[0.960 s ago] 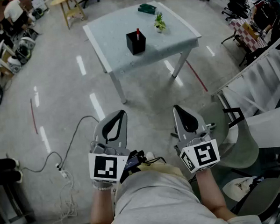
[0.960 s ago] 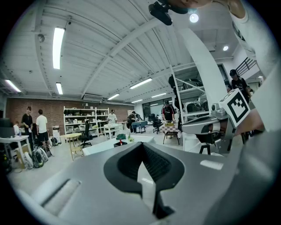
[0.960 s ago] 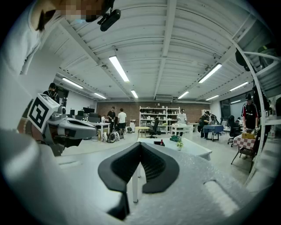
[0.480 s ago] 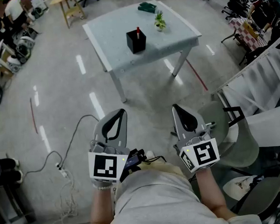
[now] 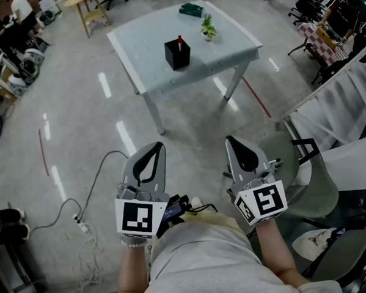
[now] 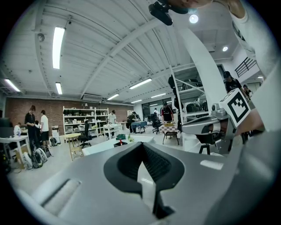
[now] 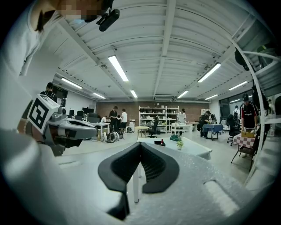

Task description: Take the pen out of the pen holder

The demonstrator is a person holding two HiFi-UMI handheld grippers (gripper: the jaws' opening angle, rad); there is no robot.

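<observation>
A large open workshop with a polished grey concrete floor [image 5: 77, 118], where a white bench [image 5: 227, 48] stands alone on angled legs. Fluorescent strip lights [image 7: 118, 68] line the white beamed ceiling [image 7: 167, 39] (all lit); white shelving [image 7: 151, 115] backs onto a brick wall [image 7: 127, 107].

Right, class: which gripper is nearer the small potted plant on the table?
Right. In the head view the right gripper lies almost straight below the potted plant; the left gripper lies below and well to its left.
</observation>
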